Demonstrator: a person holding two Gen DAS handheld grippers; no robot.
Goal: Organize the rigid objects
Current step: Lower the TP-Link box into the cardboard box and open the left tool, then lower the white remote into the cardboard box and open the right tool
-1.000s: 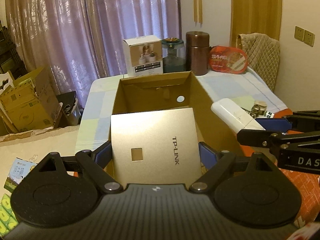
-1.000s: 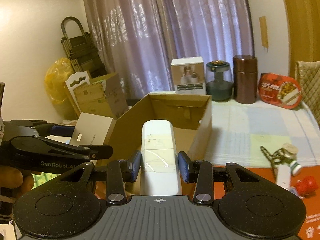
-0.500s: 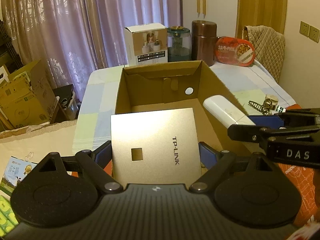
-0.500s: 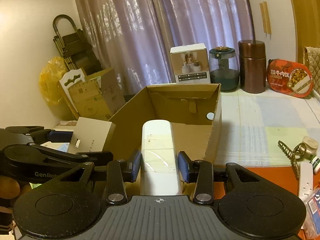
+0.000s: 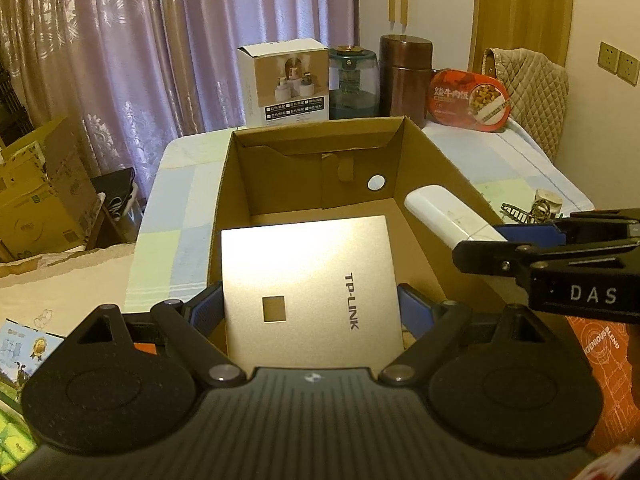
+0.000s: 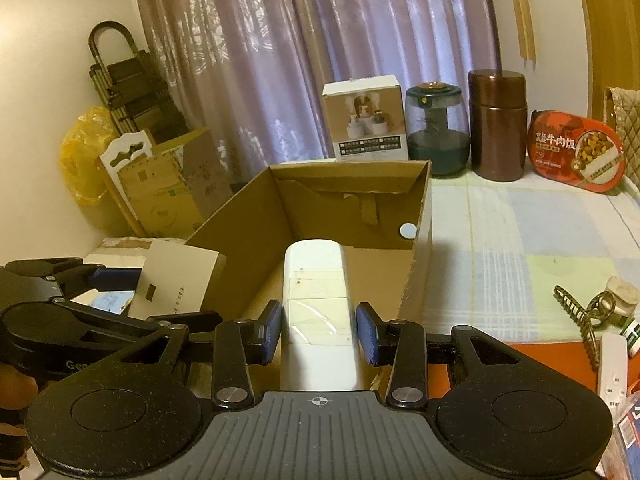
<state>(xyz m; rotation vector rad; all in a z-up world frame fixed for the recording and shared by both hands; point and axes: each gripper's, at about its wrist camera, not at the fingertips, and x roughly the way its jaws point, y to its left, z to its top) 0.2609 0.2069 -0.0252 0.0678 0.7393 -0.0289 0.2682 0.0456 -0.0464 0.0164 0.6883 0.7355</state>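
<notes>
My left gripper (image 5: 310, 308): jaws clamp flat TP-LINK box (image 5: 310, 288), frame centre, above cardboard box (image 5: 436, 176) mouth. Risk: its edge snags near wall. My right gripper (image 6: 319, 330): jaws pinch white device (image 6: 318, 312), lower centre, tip over box interior. Risk: two loads collide inside.

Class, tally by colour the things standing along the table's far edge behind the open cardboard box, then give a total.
White: 1, product box
Teal: 1, glass jar
Brown: 1, canister
Red: 1, food pack
Total: 4
</notes>
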